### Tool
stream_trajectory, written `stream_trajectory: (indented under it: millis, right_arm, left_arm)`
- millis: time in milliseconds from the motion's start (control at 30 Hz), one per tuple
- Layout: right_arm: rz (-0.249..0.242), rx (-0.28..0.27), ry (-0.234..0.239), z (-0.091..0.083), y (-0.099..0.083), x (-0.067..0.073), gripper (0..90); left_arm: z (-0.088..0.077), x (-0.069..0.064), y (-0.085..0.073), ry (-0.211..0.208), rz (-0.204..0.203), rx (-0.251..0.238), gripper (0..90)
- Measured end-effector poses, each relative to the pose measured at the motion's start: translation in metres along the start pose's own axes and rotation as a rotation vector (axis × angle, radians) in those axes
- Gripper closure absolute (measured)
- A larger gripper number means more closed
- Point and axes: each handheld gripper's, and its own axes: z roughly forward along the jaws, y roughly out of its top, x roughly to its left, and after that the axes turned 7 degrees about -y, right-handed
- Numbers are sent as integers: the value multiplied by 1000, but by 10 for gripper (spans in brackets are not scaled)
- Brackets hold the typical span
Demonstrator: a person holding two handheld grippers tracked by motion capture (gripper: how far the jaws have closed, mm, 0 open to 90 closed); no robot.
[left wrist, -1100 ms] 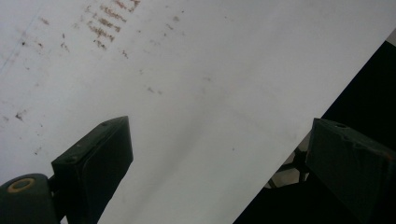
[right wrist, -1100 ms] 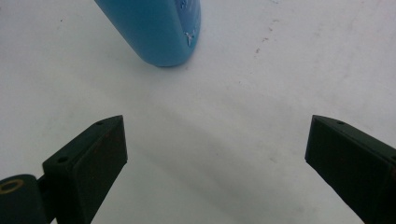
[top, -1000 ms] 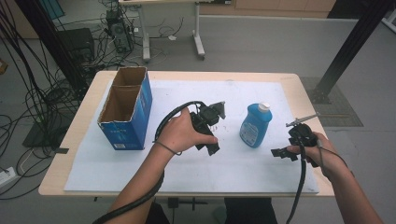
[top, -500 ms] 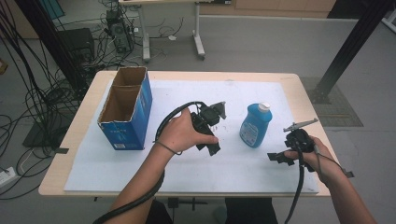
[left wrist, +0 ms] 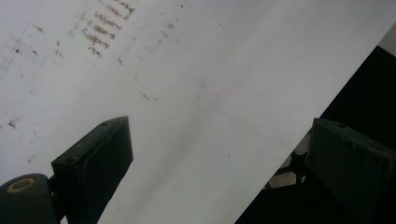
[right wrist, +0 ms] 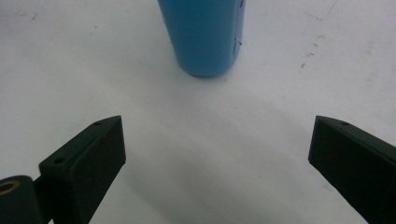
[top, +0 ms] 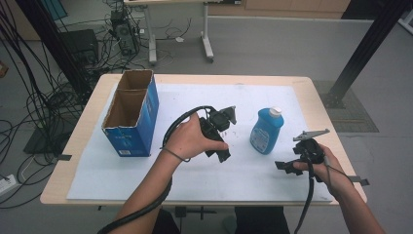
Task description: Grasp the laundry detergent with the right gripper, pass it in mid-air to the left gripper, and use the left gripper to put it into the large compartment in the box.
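Observation:
A blue bottle (top: 265, 130) with a white cap stands upright on the white sheet (top: 243, 180), right of centre. My right gripper (top: 293, 157) is just to its right, near the front edge, open and pointing at it. In the right gripper view the bottle's base (right wrist: 205, 37) lies ahead of the wide-apart jaws of my right gripper (right wrist: 217, 140), clear of them. My left gripper (top: 220, 134) hovers mid-table, left of the bottle. The left gripper view shows my left gripper (left wrist: 219, 140) open over bare sheet, with nothing between its jaws.
An open blue cardboard box (top: 131, 112) stands at the left of the table, its top flaps up. The wooden table edge (top: 321, 112) borders the sheet. Cables and desk legs lie on the floor behind.
My right gripper has drifted a little toward the front edge and to the left, still open. The left gripper and the bottle have hardly moved.

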Motion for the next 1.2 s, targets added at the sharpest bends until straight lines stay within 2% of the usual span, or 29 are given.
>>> stream_trajectory:
  millis: [333,1200]
  right_arm:
    - [-13,-88,5,8,-3,7,33]
    - [28,-332,0,27,-10,19,30]
  left_arm:
    - [-1,2,-4,-3,-9,-10,75]
    - [-1,-1,-5,-5,-13,-21,75]
